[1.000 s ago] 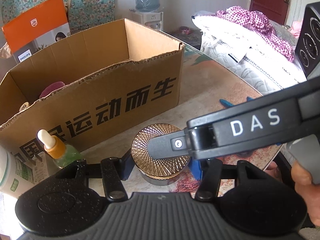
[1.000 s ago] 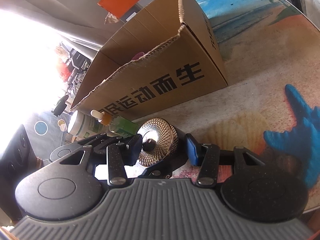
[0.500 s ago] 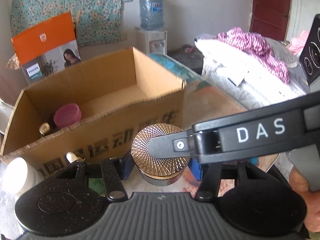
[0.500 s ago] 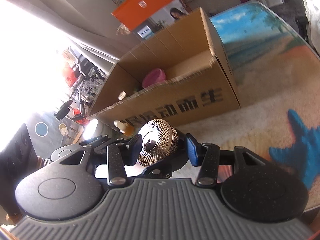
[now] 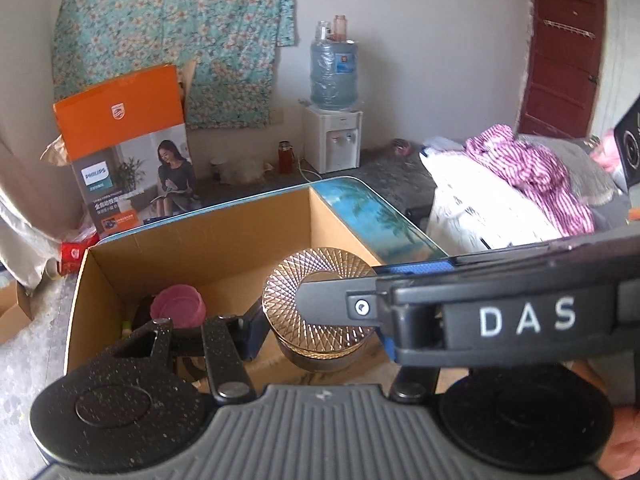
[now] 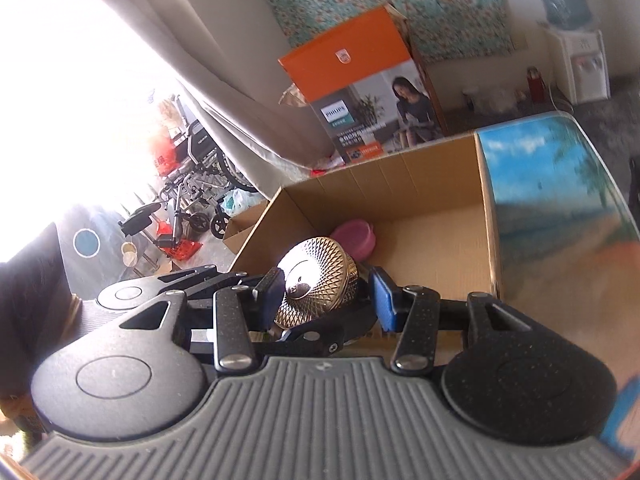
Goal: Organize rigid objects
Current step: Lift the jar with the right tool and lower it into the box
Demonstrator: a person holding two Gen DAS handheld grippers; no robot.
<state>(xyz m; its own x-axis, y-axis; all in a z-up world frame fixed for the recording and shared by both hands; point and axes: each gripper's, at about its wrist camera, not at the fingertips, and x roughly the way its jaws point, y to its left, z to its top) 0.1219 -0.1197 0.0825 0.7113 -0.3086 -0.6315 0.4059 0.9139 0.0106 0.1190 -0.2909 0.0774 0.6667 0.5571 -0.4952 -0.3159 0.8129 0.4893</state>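
Observation:
A round jar with a gold patterned lid (image 5: 320,308) is held above the open cardboard box (image 5: 208,248). My left gripper (image 5: 320,336) is shut on the jar's sides. My right gripper (image 6: 324,300) grips the same jar (image 6: 316,288) top and bottom; one of its fingers (image 5: 332,304) lies across the lid. A pink cup (image 5: 178,312) lies in the box's left part and also shows in the right wrist view (image 6: 356,236).
The box (image 6: 424,176) stands on a table with a beach print (image 5: 376,216). An orange and grey Philips carton (image 5: 124,152) stands behind it. A water dispenser (image 5: 334,136) and a bed with bedding (image 5: 520,192) are beyond.
Both grippers have lifted the jar from the table in front of the box up and forward over its open top. The bottles by the box's front have left view.

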